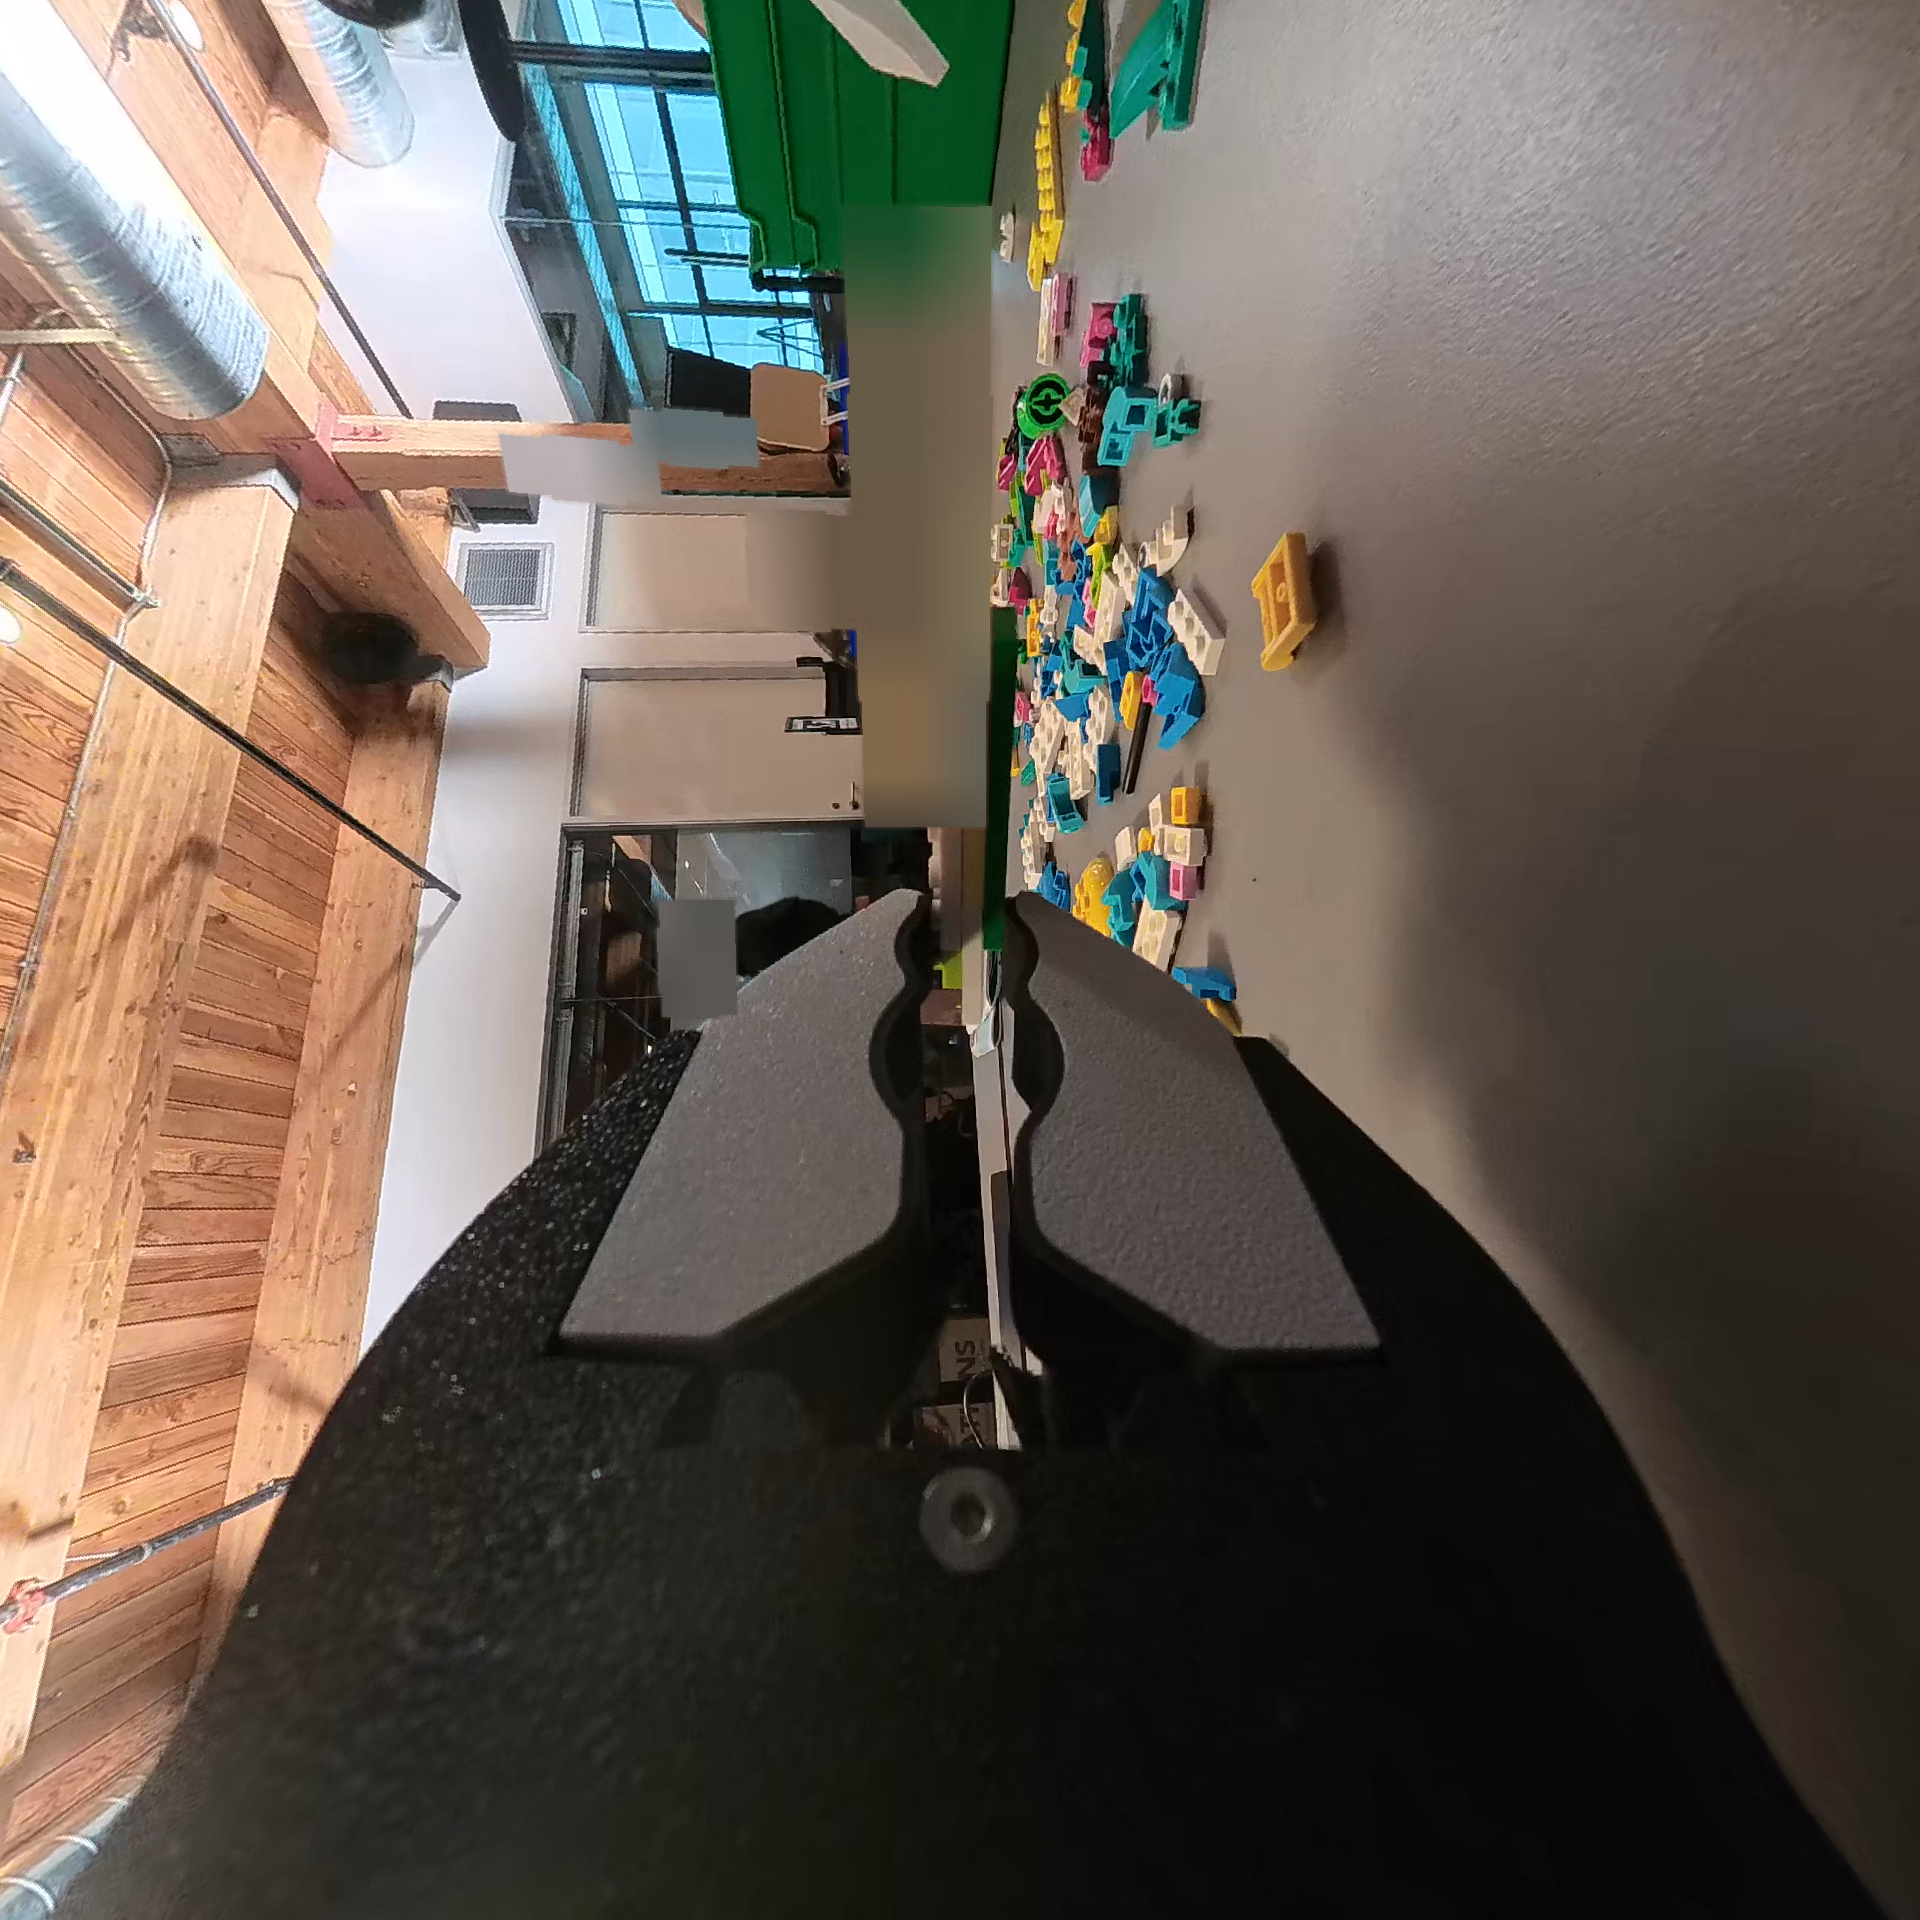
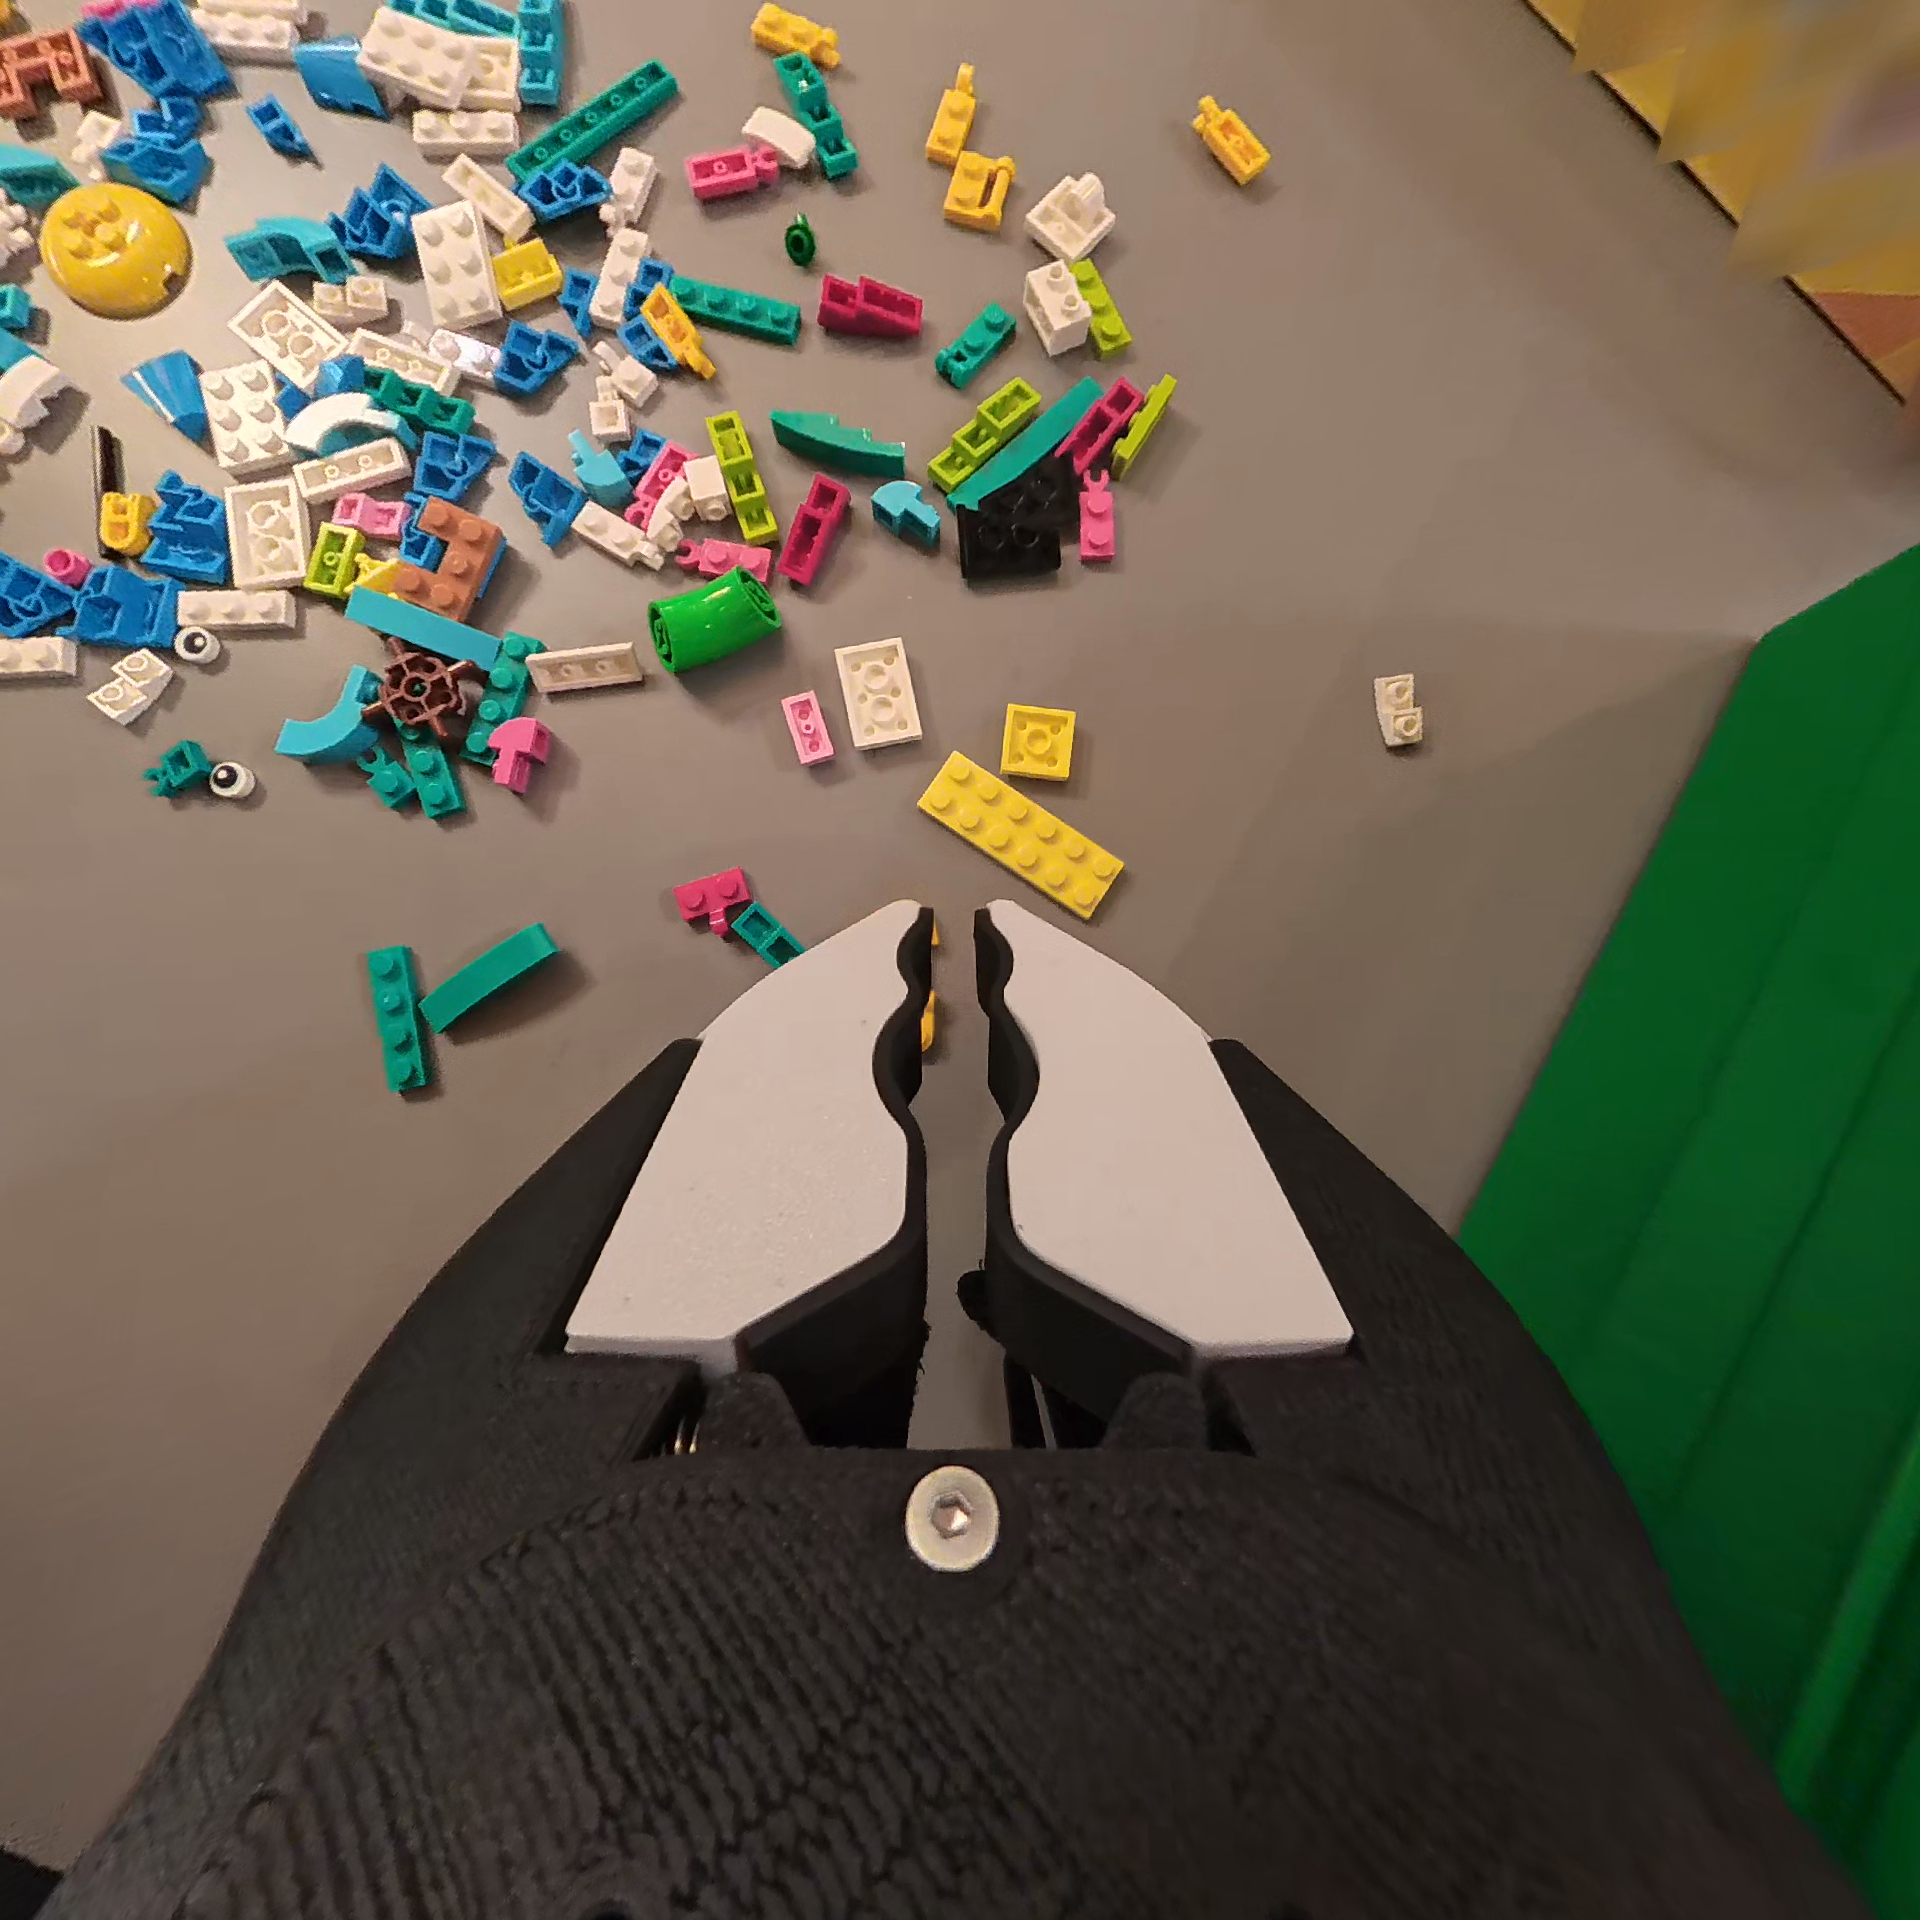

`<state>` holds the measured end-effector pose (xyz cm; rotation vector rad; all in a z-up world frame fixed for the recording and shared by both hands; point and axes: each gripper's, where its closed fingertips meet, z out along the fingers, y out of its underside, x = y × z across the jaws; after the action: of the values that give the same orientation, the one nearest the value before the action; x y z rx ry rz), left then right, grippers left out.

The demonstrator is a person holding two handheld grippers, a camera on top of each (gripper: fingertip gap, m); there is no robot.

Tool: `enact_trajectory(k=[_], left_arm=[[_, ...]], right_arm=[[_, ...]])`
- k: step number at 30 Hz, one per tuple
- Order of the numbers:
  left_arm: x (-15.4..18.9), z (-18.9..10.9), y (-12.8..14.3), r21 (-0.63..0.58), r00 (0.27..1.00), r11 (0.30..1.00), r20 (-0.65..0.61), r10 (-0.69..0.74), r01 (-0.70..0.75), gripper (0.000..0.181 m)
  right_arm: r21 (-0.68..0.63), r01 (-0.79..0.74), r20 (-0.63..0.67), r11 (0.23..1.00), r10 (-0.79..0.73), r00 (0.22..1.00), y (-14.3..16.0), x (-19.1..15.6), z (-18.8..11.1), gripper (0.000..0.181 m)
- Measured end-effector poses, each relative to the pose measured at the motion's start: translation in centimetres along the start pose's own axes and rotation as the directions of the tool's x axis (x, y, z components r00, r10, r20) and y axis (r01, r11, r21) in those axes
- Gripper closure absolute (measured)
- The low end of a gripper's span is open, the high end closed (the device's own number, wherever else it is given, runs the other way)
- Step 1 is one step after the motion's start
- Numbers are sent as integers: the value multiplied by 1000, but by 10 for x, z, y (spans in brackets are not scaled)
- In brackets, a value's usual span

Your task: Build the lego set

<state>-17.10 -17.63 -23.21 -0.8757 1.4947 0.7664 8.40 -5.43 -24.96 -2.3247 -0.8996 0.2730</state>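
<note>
Loose Lego pieces [image 2: 457, 260] in several colours lie scattered on the grey table [image 2: 1351, 468]. My right gripper [image 2: 953, 914] hovers low over the table's near part, jaws a narrow gap apart and empty. A small yellow piece [image 2: 928, 1023] peeks out from under its left finger. A long yellow plate [image 2: 1023, 831] lies just ahead to the right, with a pink and teal pair [image 2: 727, 904] to the left. My left gripper [image 1: 968, 914] is turned on its side at the table's edge, jaws slightly apart and empty. The Lego pile [image 1: 1101, 665] and a lone yellow piece [image 1: 1286, 613] lie ahead of it.
A green sheet [image 2: 1714, 1143] covers the table to the right of my right gripper. A green bin [image 1: 862, 104] stands at the far end in the left wrist view. A bright green cylinder [image 2: 715, 620], a white plate [image 2: 879, 693] and a black plate [image 2: 1013, 520] lie ahead. The tips of one gripper are about 30 cm away from the tips of the other. My left tips are about 30 cm from the long yellow plate [image 2: 1023, 831], my right tips only 5 cm.
</note>
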Motion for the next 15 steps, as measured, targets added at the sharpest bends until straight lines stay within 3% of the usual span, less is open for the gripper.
enact_trajectory(k=[5, 9, 12, 15], left_arm=[[1, 0, 0, 1, 1000, 1000, -4, 5, -5, 169], [1, 1, -2, 7, 1000, 1000, -4, 7, -7, 169], [1, 1, -2, 5, 1000, 1000, -4, 12, -12, 170], [0, 0, 0, -1, 1000, 1000, 1, 7, -7, 169]], right_arm=[[26, 13, 26, 1000, -14, 1000, -6, -3, 6, 175], [110, 167, 158, 980, -183, 970, -46, -23, 18, 174], [152, 506, 218, 849, -528, 820, -80, -34, 37, 170], [159, 674, 272, 722, -688, 673, -111, -35, 65, 164]])
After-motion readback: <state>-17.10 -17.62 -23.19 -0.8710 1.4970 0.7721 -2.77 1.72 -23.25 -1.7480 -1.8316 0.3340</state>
